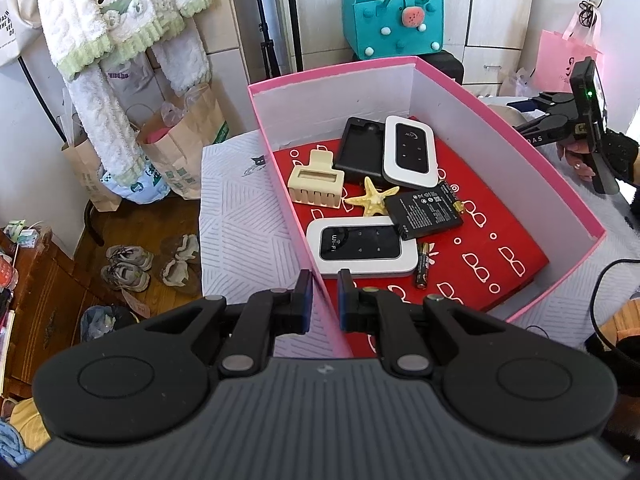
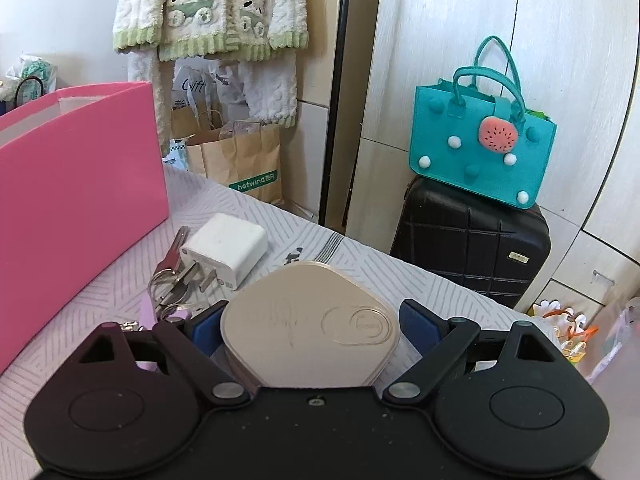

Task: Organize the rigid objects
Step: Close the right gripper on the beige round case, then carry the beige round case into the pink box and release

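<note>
Your surface wears a pale cloth with a grey line pattern, and behind it hang fluffy white-and-green pyjamas above brown paper bags. On the left of that cloth sits the pink box, open at the top, with a red patterned sheet on its floor. Lying in it, left to right, are a cream hair claw, a black case, a starfish, two white Wi-Fi routers, a black battery pack and an AAA battery. Your left tool hovers at the box's near wall, its jaws drawn almost together with nothing held between them.

Right of the box, on the cloth, lie a bunch of keys and a white plug adapter, touching each other. Nearer you is a beige rounded case, sitting between the blue pads of your right tool, whose jaws stand wide; the left pad is at the case's edge, the right one stands clear of it. Far right, a teal felt bag rests on a black suitcase.
</note>
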### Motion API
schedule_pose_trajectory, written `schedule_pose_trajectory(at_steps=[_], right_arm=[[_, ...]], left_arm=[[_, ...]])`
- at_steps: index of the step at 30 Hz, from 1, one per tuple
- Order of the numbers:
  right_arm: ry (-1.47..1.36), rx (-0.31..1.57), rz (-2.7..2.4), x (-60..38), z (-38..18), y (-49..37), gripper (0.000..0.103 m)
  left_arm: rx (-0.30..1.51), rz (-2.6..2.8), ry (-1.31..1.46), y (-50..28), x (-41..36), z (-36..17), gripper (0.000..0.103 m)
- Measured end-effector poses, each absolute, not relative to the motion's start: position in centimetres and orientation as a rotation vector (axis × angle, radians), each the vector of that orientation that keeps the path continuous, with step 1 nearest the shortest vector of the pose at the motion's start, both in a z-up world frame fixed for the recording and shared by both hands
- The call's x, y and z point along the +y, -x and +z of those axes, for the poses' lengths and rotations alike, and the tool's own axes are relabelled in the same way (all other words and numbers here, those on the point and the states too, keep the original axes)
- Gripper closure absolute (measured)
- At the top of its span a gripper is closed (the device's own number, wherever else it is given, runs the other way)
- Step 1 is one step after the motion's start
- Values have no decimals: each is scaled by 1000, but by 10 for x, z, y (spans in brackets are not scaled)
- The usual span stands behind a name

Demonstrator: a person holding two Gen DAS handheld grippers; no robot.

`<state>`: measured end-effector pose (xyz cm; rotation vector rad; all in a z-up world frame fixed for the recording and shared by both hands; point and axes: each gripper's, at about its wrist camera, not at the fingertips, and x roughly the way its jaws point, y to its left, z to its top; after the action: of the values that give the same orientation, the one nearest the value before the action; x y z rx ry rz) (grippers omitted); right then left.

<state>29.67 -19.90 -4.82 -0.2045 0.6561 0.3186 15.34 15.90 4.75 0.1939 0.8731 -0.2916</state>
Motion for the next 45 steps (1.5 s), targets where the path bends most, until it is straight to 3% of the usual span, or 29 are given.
schedule_pose_trajectory(at_steps=[2,11,19,28,36,45], right_arm=[[201,668,326,-199,-46,-294,16],[102,754,271,-206,-45,-284,17],[44,727,250,-205,-39,-263,17],[29,637,302,-197,8,-216,17],[18,596,603,-143,70,-180,16],[109,763,865,-58,78,-193,16]], left_arm=[[869,-295,-195,-153,159,47,93],[856,-308,-199,-151,161,47,92],[856,-323,-205,-151,161,47,91],[848,-328,-195,-150,163,46,91],[845,-329,-201,-150,162,46,91],[845,-329,-196,-150,163,47,91]])
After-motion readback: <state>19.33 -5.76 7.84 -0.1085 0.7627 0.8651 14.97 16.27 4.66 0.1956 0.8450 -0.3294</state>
